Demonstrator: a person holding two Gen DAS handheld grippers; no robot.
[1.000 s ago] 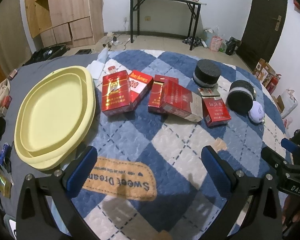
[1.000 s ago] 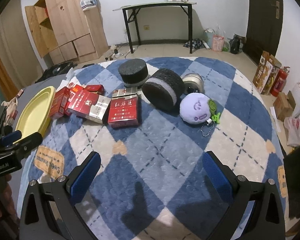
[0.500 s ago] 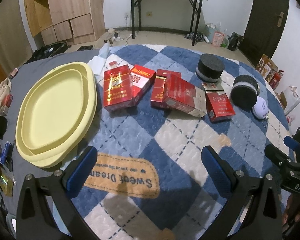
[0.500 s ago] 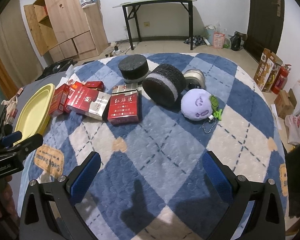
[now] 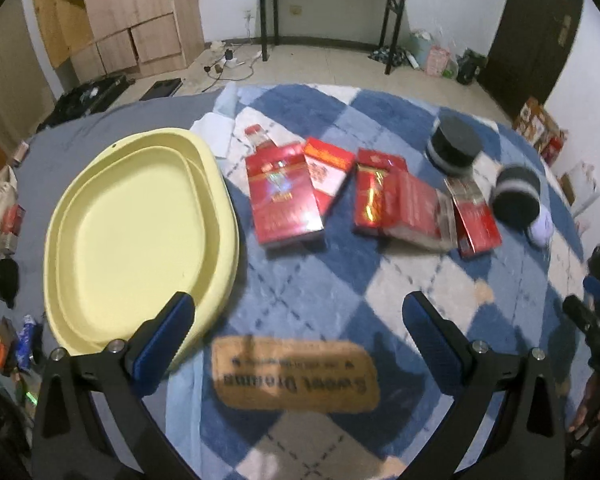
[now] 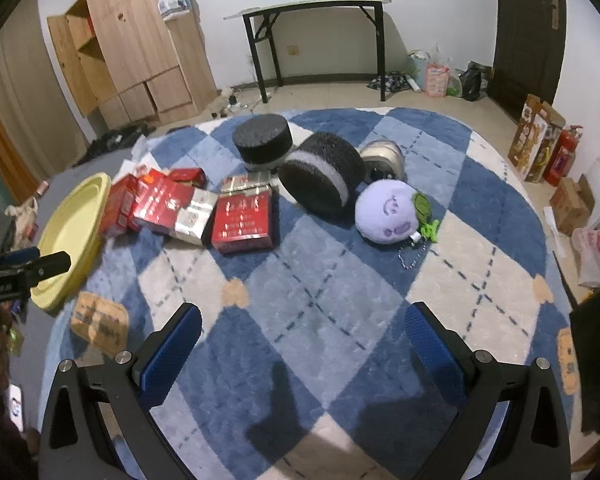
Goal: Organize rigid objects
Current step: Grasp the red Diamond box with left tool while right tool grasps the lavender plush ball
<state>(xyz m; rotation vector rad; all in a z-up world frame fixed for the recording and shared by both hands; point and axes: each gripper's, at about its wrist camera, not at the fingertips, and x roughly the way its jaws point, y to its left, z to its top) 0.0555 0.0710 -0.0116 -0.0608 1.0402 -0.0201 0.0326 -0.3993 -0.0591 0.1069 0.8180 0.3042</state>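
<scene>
On the rug, red boxes overlapping, prints blurred, left tongs and right tongs spread, empty.

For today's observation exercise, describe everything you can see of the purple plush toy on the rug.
The purple plush toy is a round, soft-looking lilac ball with a stitched face, green leaves at one side and a small metal ball chain trailing from it. It lies on the blue and white checked rug, right of the red boxes, close beside the black foam cylinder that lies on its side. No gripper touches it.
</scene>
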